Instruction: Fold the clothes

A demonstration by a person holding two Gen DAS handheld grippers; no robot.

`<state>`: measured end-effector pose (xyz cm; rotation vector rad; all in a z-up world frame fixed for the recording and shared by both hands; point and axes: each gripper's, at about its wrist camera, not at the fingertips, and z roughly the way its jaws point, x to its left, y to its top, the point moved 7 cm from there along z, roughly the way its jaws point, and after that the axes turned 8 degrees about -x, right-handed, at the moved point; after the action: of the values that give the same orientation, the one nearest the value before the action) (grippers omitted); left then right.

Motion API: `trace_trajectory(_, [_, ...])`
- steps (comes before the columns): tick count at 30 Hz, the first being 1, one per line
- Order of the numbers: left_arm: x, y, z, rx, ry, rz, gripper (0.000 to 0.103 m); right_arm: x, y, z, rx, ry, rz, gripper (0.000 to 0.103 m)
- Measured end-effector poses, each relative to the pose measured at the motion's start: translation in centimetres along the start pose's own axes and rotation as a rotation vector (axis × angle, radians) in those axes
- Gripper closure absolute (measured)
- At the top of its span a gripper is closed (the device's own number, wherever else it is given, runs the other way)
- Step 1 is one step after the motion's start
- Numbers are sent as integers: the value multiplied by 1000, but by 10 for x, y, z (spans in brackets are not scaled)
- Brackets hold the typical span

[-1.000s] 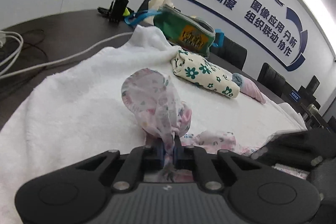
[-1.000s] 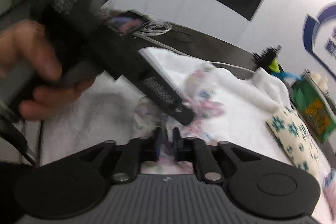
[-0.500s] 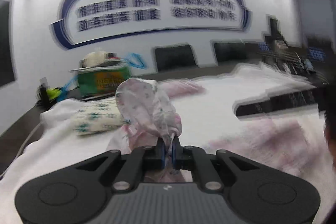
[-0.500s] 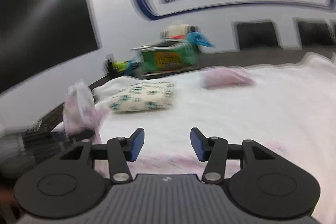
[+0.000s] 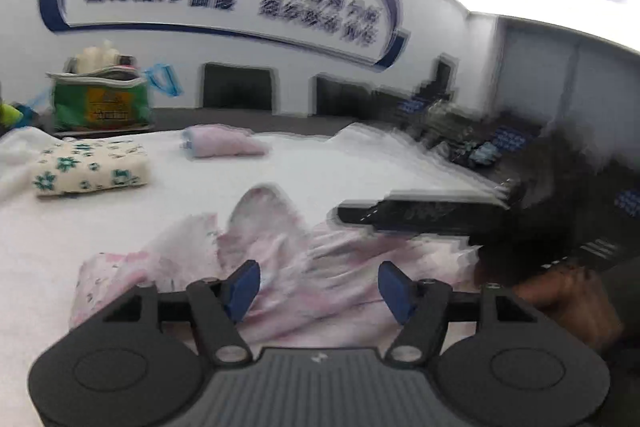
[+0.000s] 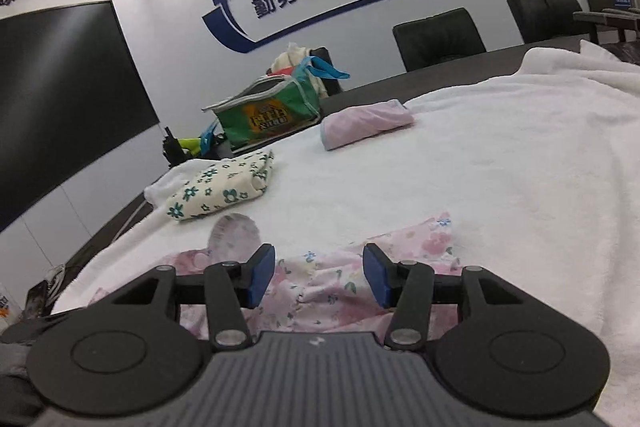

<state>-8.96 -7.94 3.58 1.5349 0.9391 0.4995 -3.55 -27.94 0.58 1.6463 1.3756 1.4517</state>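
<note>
Release step in hand: left gripper [image 5: 318, 286] jaws opening clear of the pink floral garment [image 6: 340, 279], right gripper [image 6: 318, 275] parted and empty above it, garment lying rumpled on the near white towel [image 6: 460, 163]; next move, in my judgement, requires regrasping an edge.

The crumpled garment [image 6: 360, 279] is pale pink with little pink and blue flowers, and it lies on a white fluffy towel [image 6: 460, 179]. A folded cloth [image 6: 224, 187] is cream with green flowers, another folded cloth [image 6: 366, 121] is plain pink, and the bag [image 6: 266, 115] is green with a yellow label. Both grippers have blue pads [image 6: 260, 277] on black fingers
</note>
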Motion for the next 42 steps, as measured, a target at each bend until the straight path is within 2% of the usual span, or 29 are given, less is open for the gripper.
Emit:
trace_trajectory(1, [3, 8, -18, -29, -45, -34, 38, 0, 0, 2, 3, 3, 2, 52])
trace_trajectory(2, [10, 15, -34, -51, -56, -53, 33, 0, -1, 4, 7, 7, 4, 52])
trace_trajectory(4, [45, 18, -53, -57, 84, -24, 33, 4, -4, 7, 15, 18, 1, 52])
trace_trajectory(6, [91, 13, -53, -8, 292, -17, 49, 11, -5, 5, 15, 38, -18, 52])
trace_trajectory(7, [109, 8, -49, 27, 351, -38, 74, 15, -5, 3, 12, 49, -26, 52])
trace_trajectory(8, [122, 3, -44, 57, 371, -72, 87, 19, -5, 2, 8, 62, -35, 52])
trace_trajectory(11, [135, -15, -24, 116, 292, -172, 86, 39, -4, 3, 7, 114, -37, 52])
trace_trajectory(13, [134, -29, -10, 164, 296, -171, 90, 63, -7, 8, 16, 161, -80, 53])
trace_trajectory(16, [123, -44, 5, 190, 314, -78, 89, 98, -15, 21, 43, 202, -173, 56])
trace_trajectory(19, [115, -54, 12, 200, 356, 9, 86, 124, -25, 35, 77, 221, -258, 67])
trace_trajectory(21, [112, -58, 7, 200, 374, 30, 82, 135, -34, 46, 112, 222, -288, 70])
trace_trajectory(23, [113, -58, 7, 196, 394, 47, 73, 139, -48, 56, 170, 200, -342, 70])
trace_trajectory(25, [116, -58, 6, 188, 401, 47, 69, 133, -63, 61, 218, 125, -439, 70])
trace_trajectory(26, [116, -57, 4, 188, 397, 43, 68, 125, -65, 60, 228, 97, -448, 70])
trace_trajectory(27, [117, -54, 2, 184, 389, 36, 68, 117, -67, 58, 236, 75, -452, 70])
trace_trajectory(29, [118, -44, -7, 161, 360, 11, 68, 109, -58, 44, 218, 108, -394, 69])
trace_trajectory(31, [115, -34, -17, 115, 306, 4, 62, 115, -48, 23, 139, 156, -450, 64])
trace_trajectory(33, [110, -25, -28, 60, 236, 5, 55, 129, -41, 5, 66, 220, -527, 47])
trace_trajectory(34, [108, -23, -30, 48, 204, 5, 53, 136, -40, 3, 48, 248, -553, 45])
trace_trajectory(37, [107, -30, -31, 55, 197, 19, 53, 149, -51, 15, 90, 258, -616, 45])
trace_trajectory(38, [106, -34, -29, 70, 207, 26, 53, 147, -55, 18, 112, 240, -629, 52])
trace_trajectory(39, [106, -38, -27, 85, 220, 33, 53, 145, -58, 21, 134, 221, -642, 77])
trace_trajectory(40, [106, -42, -26, 100, 232, 41, 53, 143, -62, 24, 157, 203, -655, 93])
trace_trajectory(41, [105, -45, -24, 111, 240, 52, 53, 141, -66, 27, 179, 184, -667, 101])
trace_trajectory(42, [104, -47, -23, 122, 252, 64, 53, 139, -70, 30, 201, 165, -680, 101])
